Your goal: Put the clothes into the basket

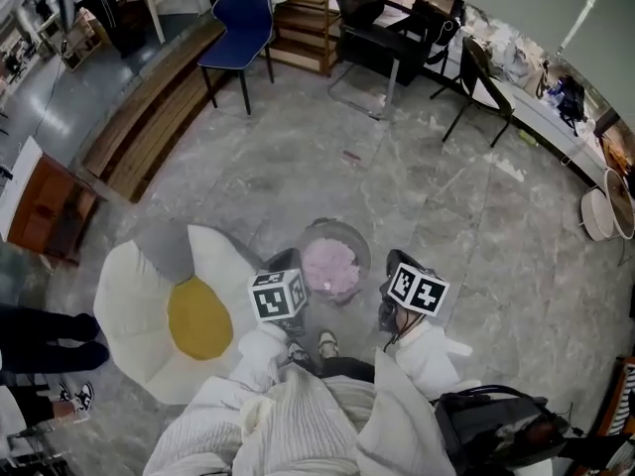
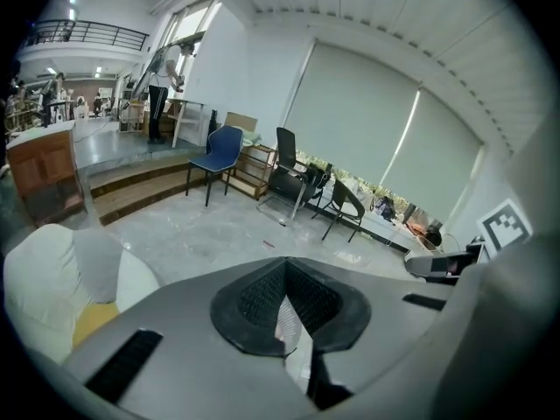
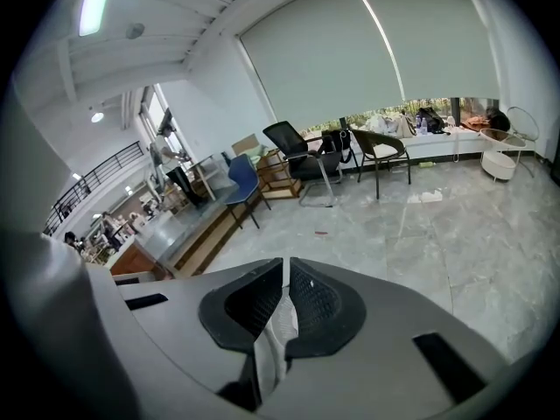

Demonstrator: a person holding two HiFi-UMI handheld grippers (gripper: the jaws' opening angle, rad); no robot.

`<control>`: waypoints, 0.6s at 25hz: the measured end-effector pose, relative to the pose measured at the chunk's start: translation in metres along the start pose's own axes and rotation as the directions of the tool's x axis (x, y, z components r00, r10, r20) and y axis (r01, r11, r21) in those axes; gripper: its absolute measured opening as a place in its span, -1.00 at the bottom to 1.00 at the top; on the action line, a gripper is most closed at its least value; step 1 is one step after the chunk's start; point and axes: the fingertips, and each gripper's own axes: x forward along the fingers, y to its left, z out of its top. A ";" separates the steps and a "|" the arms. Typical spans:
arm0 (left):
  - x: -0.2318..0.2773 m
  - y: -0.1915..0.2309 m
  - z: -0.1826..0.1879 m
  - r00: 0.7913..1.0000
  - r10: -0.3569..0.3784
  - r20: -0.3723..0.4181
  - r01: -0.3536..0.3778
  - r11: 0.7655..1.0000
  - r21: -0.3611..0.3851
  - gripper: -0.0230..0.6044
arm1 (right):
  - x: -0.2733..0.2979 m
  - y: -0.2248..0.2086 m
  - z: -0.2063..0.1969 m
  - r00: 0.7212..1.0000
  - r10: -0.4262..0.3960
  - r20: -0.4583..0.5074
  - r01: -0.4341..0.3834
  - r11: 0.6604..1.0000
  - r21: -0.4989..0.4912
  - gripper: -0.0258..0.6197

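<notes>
Pink clothes (image 1: 329, 266) already in basket (image 1: 363, 250) on floor. Left gripper (image 2: 285, 261) and right gripper (image 3: 285, 262) each clamped on pale fabric (image 3: 273, 339) — grippers just beside basket, fabric not yet in. Drop left.

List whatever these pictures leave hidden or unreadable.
- Cloth: each gripper view shows only a strip between the shut jaws; which garment it is stays unclear.
- Basket: seen in the head view only, where the left gripper covers its left rim.
- Person: the head view's left edge cuts off all but the legs.
</notes>
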 end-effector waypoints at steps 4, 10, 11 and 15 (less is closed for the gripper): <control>-0.011 -0.005 0.004 1.000 -0.020 0.017 0.020 0.999 -0.029 -0.92 | -0.013 0.008 -0.005 1.000 -0.005 0.005 0.005 1.000 -0.023 -0.80; -0.021 -0.005 0.013 0.999 -0.042 0.035 0.042 0.999 0.004 -0.92 | -0.016 0.027 -0.001 1.000 0.006 0.024 -0.005 0.999 -0.050 -0.81; -0.022 -0.003 0.014 0.998 -0.044 0.037 0.044 0.999 0.007 -0.92 | -0.015 0.032 0.000 1.000 0.014 0.027 -0.012 0.999 -0.053 -0.81; -0.027 0.004 0.017 0.998 -0.049 0.044 0.048 0.999 0.017 -0.92 | -0.015 0.049 -0.002 0.998 0.046 0.034 -0.044 0.997 -0.062 -0.84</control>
